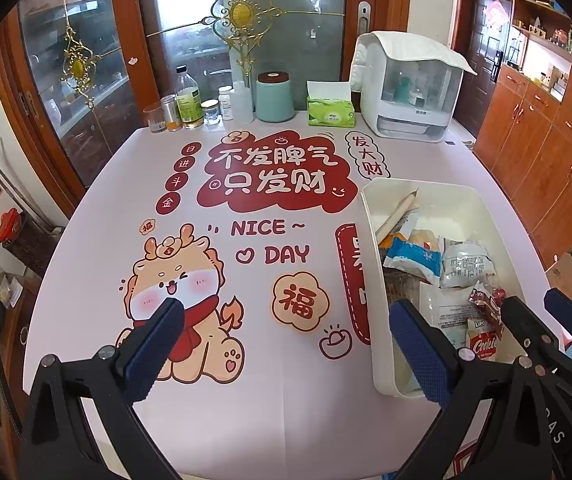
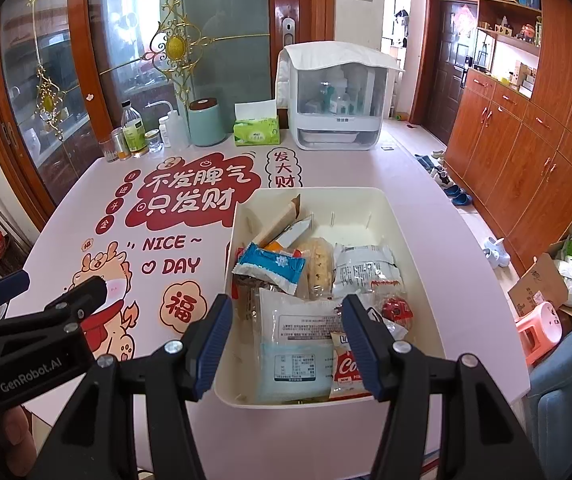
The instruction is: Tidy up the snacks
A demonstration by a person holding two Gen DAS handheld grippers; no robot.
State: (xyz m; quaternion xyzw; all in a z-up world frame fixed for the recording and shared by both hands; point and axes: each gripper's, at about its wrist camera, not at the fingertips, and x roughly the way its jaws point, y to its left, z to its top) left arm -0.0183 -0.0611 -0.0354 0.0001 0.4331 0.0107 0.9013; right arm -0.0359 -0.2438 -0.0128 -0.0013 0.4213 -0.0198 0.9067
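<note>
The left gripper (image 1: 286, 344) is seen angled downward, its two blue-padded fingers (image 1: 154, 354) spread wide with nothing between them. The right gripper (image 2: 282, 346) is likewise tilted downward, its jaws held well apart and empty. In the right wrist view the left gripper's black frame is seen at the lower left edge, and what may be part of a hand (image 2: 14, 428) is glimpsed beneath it, though blurred.

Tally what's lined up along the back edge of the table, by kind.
Bottles: 3
Small jars: 2
Drinking glass: 1
Teal canister: 1
Tissue box: 1
White storage cabinet: 1
Total: 9
</note>
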